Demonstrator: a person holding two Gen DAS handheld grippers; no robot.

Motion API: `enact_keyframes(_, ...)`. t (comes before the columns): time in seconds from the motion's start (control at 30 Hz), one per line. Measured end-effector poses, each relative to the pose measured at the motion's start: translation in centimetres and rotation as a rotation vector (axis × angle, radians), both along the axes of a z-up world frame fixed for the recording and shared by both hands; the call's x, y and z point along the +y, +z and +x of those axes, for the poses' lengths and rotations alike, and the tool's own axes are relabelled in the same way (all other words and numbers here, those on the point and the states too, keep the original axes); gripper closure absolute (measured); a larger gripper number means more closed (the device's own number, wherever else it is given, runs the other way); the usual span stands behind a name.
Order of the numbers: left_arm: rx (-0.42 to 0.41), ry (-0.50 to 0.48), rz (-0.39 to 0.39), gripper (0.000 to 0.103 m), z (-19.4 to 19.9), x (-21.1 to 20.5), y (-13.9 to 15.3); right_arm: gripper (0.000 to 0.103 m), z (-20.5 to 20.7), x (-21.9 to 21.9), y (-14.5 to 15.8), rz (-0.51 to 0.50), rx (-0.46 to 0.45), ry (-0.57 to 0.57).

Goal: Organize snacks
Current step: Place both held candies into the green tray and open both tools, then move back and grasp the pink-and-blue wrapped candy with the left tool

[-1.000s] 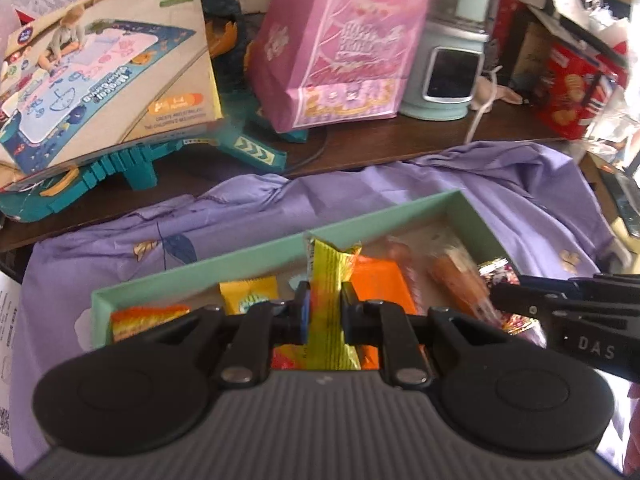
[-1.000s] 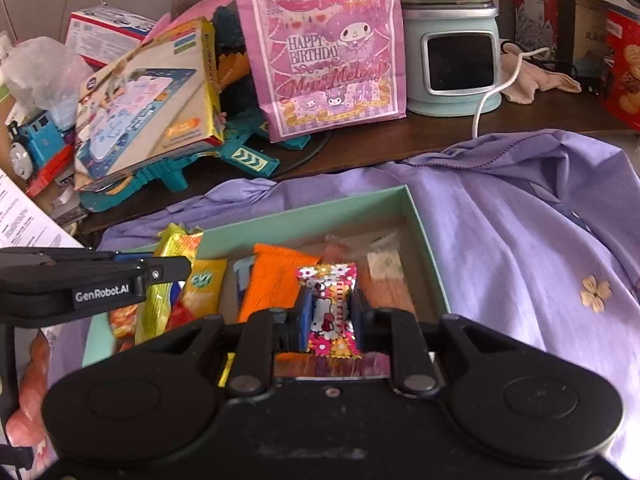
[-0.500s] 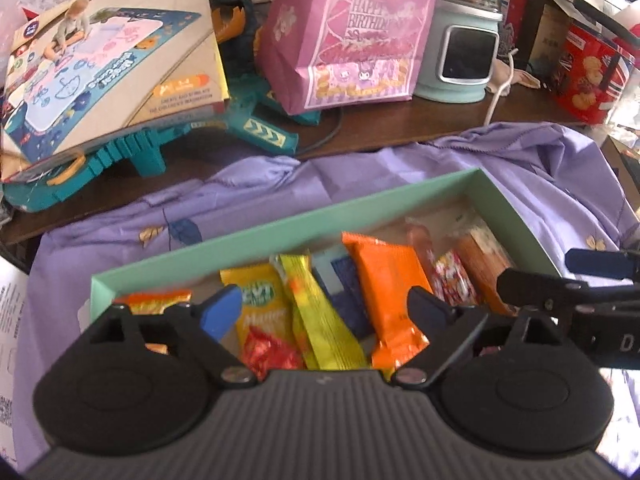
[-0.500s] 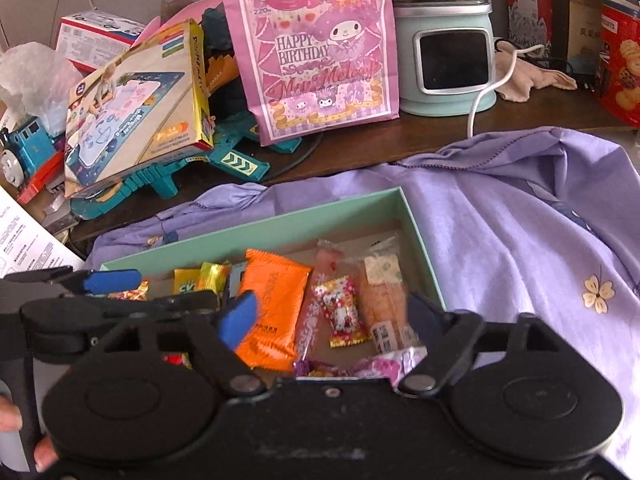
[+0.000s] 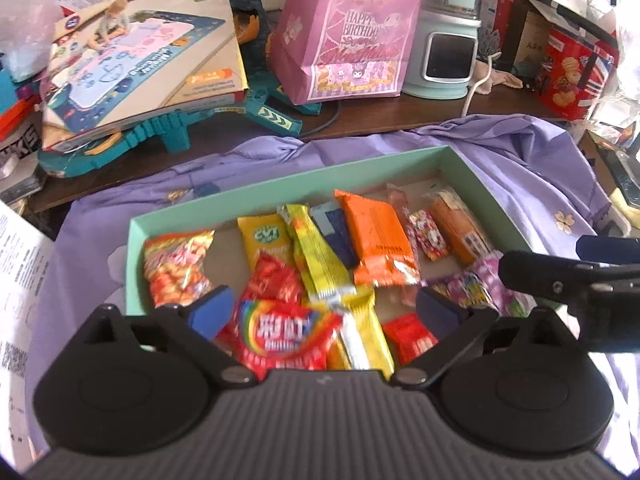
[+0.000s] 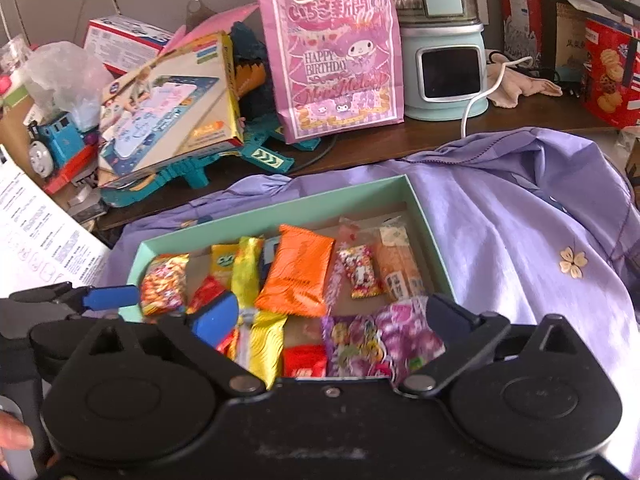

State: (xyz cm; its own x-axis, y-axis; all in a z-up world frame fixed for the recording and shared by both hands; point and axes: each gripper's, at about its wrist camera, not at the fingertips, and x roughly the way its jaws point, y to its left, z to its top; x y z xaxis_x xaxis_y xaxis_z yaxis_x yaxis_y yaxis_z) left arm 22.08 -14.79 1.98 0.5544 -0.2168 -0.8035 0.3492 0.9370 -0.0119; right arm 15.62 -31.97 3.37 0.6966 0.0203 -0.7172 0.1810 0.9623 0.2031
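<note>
A mint green box on purple cloth holds several snack packets. A long yellow packet lies in it, left of an orange packet. A small patterned candy lies right of the orange packet. My left gripper hovers over the box's near side above a red rainbow packet; its jaws are opening and grip nothing. My right gripper hangs above a purple packet; its jaws are also opening and touch no packet. The right gripper's fingers show at the left wrist view's right edge.
Behind the box stand a pink gift bag, a tilted toy box on teal track pieces, and a mint appliance with a white cable. A red biscuit box sits far right. Printed paper lies at the left. A hand shows bottom left.
The left gripper let go of the yellow packet and the right let go of the patterned candy; both now lie in the box. Both grippers opened wide and drew back.
</note>
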Motion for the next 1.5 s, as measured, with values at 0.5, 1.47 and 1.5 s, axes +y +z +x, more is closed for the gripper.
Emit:
enact_keyframes(0.5, 0.069, -0.022, -0.048, 0.001, -10.8, 3.3, -2.6, 0.000, -9.1, 1.8, -2.1, 0.033, 0.035, 0.007)
enact_keyframes(1.47, 0.161, 0.001, 0.010, 0.060, -9.6, 4.5, -9.9, 0.017, -6.9, 4.4, -8.1, -0.081, 0.156, 0.162)
enact_keyframes(1.5, 0.166, 0.005, 0.004, 0.061, -9.5, 4.9, -9.9, 0.022, -6.5, 4.7, -8.3, -0.086, 0.163, 0.183)
